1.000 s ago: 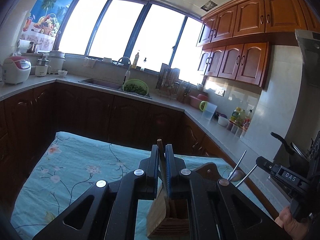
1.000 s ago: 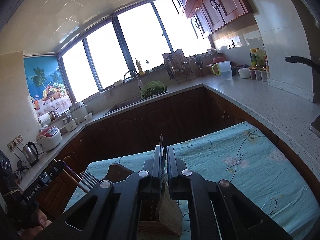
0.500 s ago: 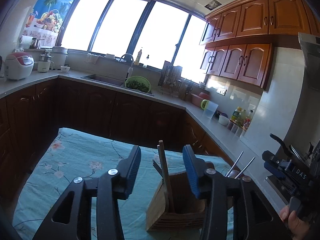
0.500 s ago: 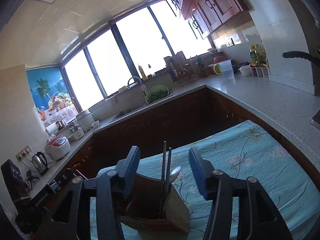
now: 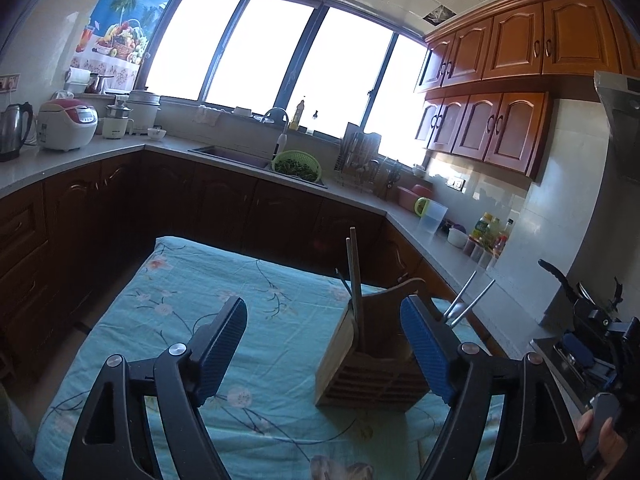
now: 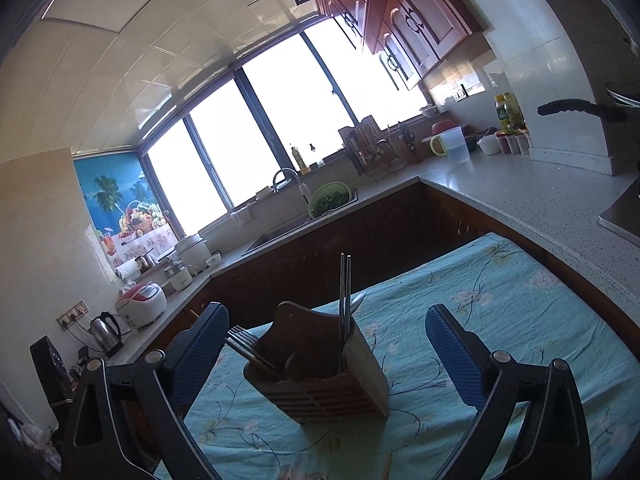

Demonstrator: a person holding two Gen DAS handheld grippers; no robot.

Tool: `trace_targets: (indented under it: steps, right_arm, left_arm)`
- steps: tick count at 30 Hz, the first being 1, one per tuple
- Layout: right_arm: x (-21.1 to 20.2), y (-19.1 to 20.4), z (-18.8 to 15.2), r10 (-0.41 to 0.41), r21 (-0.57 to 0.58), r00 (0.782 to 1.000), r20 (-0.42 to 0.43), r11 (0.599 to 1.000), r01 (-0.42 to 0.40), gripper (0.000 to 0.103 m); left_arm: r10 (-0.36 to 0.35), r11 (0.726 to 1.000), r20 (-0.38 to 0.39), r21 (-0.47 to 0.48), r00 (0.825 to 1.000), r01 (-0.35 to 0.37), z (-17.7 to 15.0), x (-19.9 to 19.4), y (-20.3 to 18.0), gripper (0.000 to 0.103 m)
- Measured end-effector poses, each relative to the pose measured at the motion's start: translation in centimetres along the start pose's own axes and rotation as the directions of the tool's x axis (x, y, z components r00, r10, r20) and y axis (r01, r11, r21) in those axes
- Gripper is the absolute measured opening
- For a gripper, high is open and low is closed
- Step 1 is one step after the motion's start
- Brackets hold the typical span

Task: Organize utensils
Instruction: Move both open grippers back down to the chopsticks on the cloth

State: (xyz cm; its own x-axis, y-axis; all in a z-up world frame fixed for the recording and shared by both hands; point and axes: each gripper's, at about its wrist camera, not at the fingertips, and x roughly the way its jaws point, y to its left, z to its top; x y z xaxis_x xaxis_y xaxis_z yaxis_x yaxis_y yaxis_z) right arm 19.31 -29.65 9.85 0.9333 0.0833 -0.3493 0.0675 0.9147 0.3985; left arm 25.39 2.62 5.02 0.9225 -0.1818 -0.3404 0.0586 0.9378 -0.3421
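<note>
A wooden utensil holder stands on the table with the teal flowered cloth. Wooden chopsticks stand upright in its near-left slot, and metal utensil handles lean out on its right. In the right wrist view the holder carries metal chopsticks, a spoon and forks. My left gripper is open and empty, just short of the holder. My right gripper is open and empty, with the holder between its fingers' line of sight.
Dark wooden cabinets and a grey countertop wrap around the table. A sink with a green colander is at the back. A pan handle and stove are at the right. The other gripper's hand shows at far right.
Both grippers were shut on chopsticks standing in the holder. Both have opened, let go and drawn back. The wooden and metal chopsticks now stand in the holder.
</note>
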Motion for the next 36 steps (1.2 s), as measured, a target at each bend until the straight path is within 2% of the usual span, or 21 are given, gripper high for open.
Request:
trace_targets:
  steps: [12,21,26,36]
  right_arm:
    - [-3.9,-1.5,-6.3,-0.059,-0.004,0.992,-0.113,0.998,0.058,0.100]
    - [-5.1,-3.1,-11.2,-0.111,-0.006,0.971,-0.212,0.994,0.112,0.100]
    - [-5.1,-3.4,-12.5,-0.123,-0.007,0.961,-0.246,0.992,0.125,0.100]
    - [-4.3,-2.9,-13.1,-0.149,-0.050,0.950,-0.275,0.989,0.141,0.100]
  left_arm:
    - [0.023,1.000,-0.116,-0.013,0.993,-0.025,-3.2,-5.2,1.3,0.080]
    - [0.064,0.997,-0.224,-0.030,0.973,-0.073,-5.2,-6.3,2.1,0.080]
    - [0.081,0.996,-0.265,-0.018,0.961,-0.089,-5.8,-6.4,1.8,0.080]
    - [0.076,0.997,-0.328,0.023,0.942,-0.072,-6.7,-5.7,0.2,0.080]
